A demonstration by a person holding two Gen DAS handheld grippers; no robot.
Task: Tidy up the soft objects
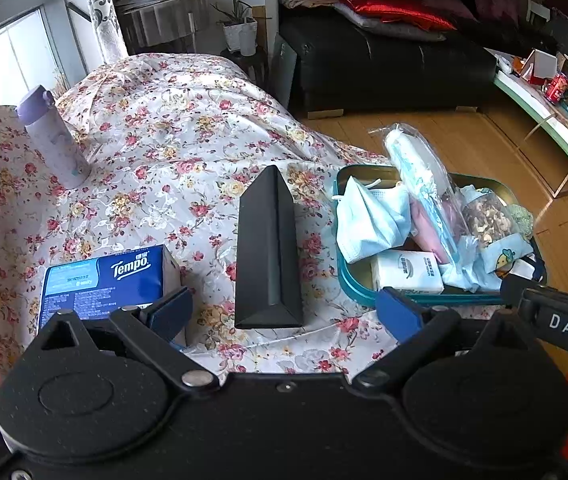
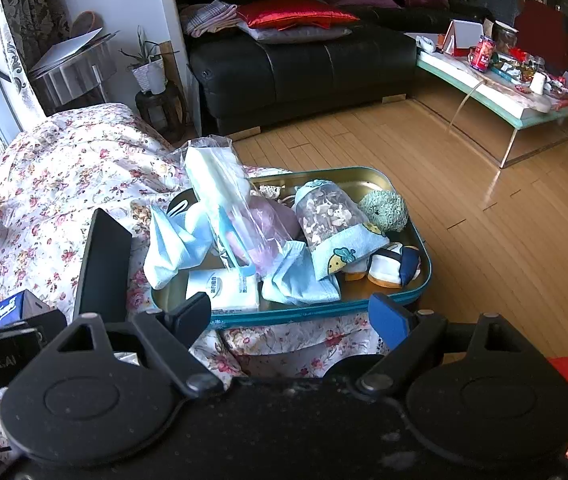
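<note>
behind the left tool (image 1: 284,312), tissue box (image 1: 104,280) partly hidden, tray (image 1: 404,300) rim cut off

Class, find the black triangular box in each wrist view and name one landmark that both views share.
Left wrist view: black triangular box lies centre frame on the floral cloth, left of the teal tray.
Right wrist view: black triangular box at left, again left of the tray.
Shared landmark: red cushion on the black sofa.

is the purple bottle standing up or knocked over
Standing up. In the left wrist view the purple bottle rests on its base on the floral cloth, cap on top.
</note>
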